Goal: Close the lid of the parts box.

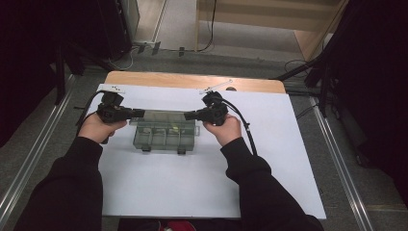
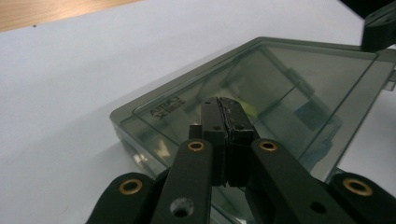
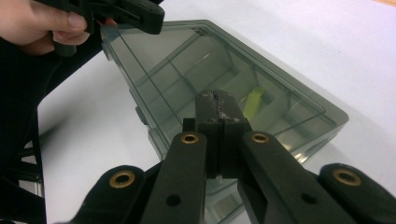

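A smoky clear compartment box [image 1: 166,131] with its lid down lies on the white sheet [image 1: 192,187] between my two grippers. My left gripper [image 1: 140,113] points right over the box's back left corner, jaws shut with nothing between them. My right gripper [image 1: 187,115] points left over the back right corner, also shut and empty. In the left gripper view the shut gripper [image 2: 227,106] hangs over the box lid [image 2: 303,79]. The right gripper view has the gripper [image 3: 217,100] shut above the lid [image 3: 187,60]. A small yellow-green item [image 3: 254,100] lies in one compartment.
The white sheet covers a wooden table whose bare edge [image 1: 192,80] runs along the back. Two latches [image 1: 163,150] stick out on the box's near side. Black cables [image 1: 245,127] trail from the grippers. Grey floor and metal rails [image 1: 337,163] flank the table.
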A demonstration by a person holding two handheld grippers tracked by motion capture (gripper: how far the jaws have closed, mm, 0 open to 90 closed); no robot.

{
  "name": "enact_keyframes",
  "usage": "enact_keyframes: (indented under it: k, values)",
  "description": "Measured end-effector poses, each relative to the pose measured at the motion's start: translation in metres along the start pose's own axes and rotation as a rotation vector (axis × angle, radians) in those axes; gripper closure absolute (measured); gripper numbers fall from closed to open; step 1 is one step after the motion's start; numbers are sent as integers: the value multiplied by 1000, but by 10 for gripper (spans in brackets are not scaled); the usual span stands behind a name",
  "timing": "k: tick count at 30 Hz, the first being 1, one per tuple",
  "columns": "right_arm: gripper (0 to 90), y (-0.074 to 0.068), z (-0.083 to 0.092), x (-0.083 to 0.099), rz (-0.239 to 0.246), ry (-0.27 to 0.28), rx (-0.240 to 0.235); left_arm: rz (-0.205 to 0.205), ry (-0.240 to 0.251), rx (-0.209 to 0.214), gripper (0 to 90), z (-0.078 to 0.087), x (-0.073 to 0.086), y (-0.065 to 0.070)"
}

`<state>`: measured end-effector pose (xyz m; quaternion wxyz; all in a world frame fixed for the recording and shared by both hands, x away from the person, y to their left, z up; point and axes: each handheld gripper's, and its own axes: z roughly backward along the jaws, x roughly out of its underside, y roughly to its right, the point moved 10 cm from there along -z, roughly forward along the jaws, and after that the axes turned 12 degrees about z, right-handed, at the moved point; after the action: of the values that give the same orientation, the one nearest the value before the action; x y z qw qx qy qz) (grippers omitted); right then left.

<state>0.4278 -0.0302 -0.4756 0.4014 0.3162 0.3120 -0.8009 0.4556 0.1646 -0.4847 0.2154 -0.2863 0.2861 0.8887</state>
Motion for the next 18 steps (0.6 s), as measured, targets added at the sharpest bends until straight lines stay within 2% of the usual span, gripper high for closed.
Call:
enact_keyframes:
  k: [4,9,18]
  values:
    - [900,-2,-2,5,4,-12,-4,13,11,10,891,2,4,2]
    - [900,-4,-3,10,1,-16,-11,9,13,20,890,3,10,6]
    - [900,-10,-9,17,18,-35,-13,14,28,32,890,4,17,5]
